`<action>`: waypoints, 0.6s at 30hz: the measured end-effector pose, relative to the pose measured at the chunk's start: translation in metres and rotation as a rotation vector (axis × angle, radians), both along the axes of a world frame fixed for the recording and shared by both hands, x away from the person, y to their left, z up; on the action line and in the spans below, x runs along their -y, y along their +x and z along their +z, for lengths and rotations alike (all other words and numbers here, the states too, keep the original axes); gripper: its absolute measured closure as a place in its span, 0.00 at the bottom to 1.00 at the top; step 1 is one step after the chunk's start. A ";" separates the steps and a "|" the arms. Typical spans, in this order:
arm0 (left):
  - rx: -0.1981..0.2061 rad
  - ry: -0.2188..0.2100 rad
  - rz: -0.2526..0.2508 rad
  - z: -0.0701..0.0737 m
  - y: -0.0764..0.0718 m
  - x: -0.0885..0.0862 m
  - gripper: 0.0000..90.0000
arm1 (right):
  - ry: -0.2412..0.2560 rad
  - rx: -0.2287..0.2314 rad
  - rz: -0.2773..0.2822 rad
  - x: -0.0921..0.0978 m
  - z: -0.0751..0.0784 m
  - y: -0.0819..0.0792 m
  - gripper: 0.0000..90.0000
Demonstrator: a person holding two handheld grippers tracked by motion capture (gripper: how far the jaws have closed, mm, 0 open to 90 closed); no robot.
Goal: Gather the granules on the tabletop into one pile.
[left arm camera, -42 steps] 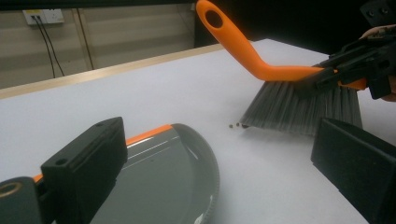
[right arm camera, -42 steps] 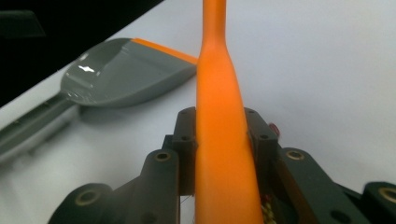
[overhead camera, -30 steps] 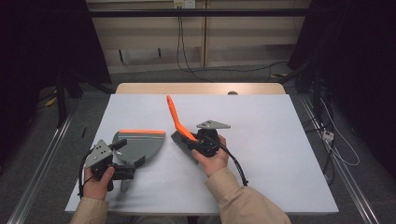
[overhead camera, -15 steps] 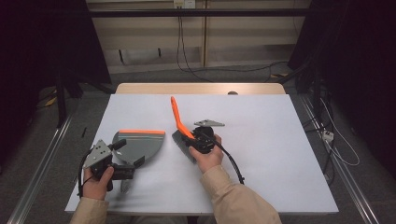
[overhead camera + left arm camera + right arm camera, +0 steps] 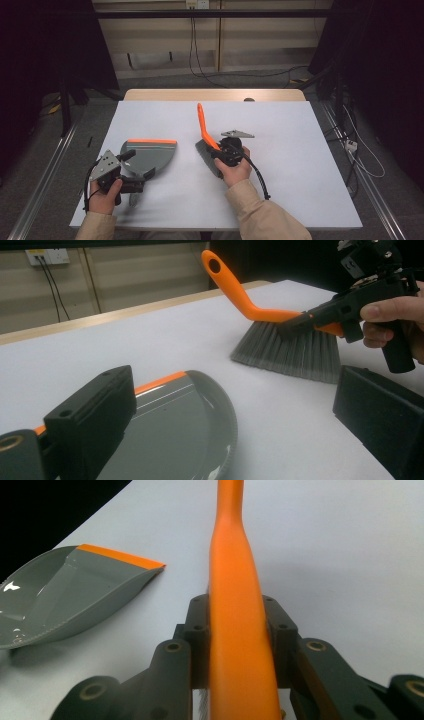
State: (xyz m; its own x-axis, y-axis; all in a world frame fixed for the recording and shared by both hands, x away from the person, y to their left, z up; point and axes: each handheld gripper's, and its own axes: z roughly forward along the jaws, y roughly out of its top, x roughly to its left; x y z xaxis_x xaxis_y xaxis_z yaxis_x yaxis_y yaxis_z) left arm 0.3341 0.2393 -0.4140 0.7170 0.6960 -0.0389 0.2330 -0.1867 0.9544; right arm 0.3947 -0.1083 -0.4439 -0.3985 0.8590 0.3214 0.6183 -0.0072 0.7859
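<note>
Since half a second ago we see little change: the orange plastic handle [image 5: 202,125] of the hand brush with grey bristles [image 5: 209,156] stands a shade more upright, and the grey three-cornered plate on our right gripper [image 5: 220,151] has swung slightly toward the table's right side. The left gripper [image 5: 136,170] and the grey plastic dustpan with the orange front lip [image 5: 148,152] lie where they lay before.

Our right gripper has its jaws closed on the brush's orange handle, one jaw pressed to each side of it, as the right gripper view shows [image 5: 235,645]. The bristles rest on the white table [image 5: 300,150] just under and in front of that gripper, and the handle rises away from our hand toward the far edge.

Our left gripper stands wide open with nothing between its jaws [image 5: 235,435]. In the left gripper view the dustpan [image 5: 185,430] lies right before it, its rounded rear rim between the spread jaws; whether a jaw touches it we cannot tell. The brush [image 5: 290,347] stands near the dustpan but apart from it.
</note>
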 end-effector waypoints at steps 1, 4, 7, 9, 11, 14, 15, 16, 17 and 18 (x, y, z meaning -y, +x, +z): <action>-0.001 -0.001 0.001 0.000 0.000 0.000 0.04 | 0.002 -0.002 -0.005 0.002 0.000 -0.001 0.78; 0.000 0.000 -0.002 0.000 0.000 0.000 0.04 | 0.006 -0.004 -0.016 0.008 -0.001 -0.003 0.78; -0.001 0.001 -0.002 0.000 0.000 0.001 0.04 | 0.008 -0.003 -0.022 0.014 -0.001 -0.004 0.78; 0.000 0.001 -0.002 0.000 0.000 0.001 0.04 | 0.007 -0.006 -0.025 0.016 -0.001 -0.005 0.78; 0.005 0.004 -0.002 0.000 0.000 0.000 0.04 | 0.003 -0.006 -0.024 0.018 0.000 -0.005 0.78; -0.001 0.001 -0.002 0.000 0.000 0.001 0.04 | -0.001 -0.007 -0.025 0.021 0.001 -0.007 0.78; -0.001 0.002 -0.002 0.000 0.000 0.001 0.04 | -0.001 -0.007 -0.026 0.021 0.001 -0.007 0.78; -0.002 0.001 -0.002 -0.001 0.000 0.001 0.04 | 0.000 -0.009 -0.025 0.022 0.001 -0.007 0.78; -0.004 -0.001 -0.001 -0.001 0.000 0.001 0.04 | 0.004 -0.009 -0.021 0.022 0.001 -0.007 0.78; -0.002 0.003 -0.002 -0.001 0.000 0.001 0.04 | 0.006 -0.009 -0.020 0.022 0.001 -0.008 0.78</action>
State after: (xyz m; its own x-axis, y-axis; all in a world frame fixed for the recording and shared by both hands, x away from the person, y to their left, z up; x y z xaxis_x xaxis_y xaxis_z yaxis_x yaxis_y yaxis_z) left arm 0.3343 0.2380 -0.4147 0.7181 0.6949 -0.0379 0.2342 -0.1900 0.9534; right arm 0.3872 -0.1302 -0.4426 -0.3783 0.8648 0.3302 0.6252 -0.0244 0.7801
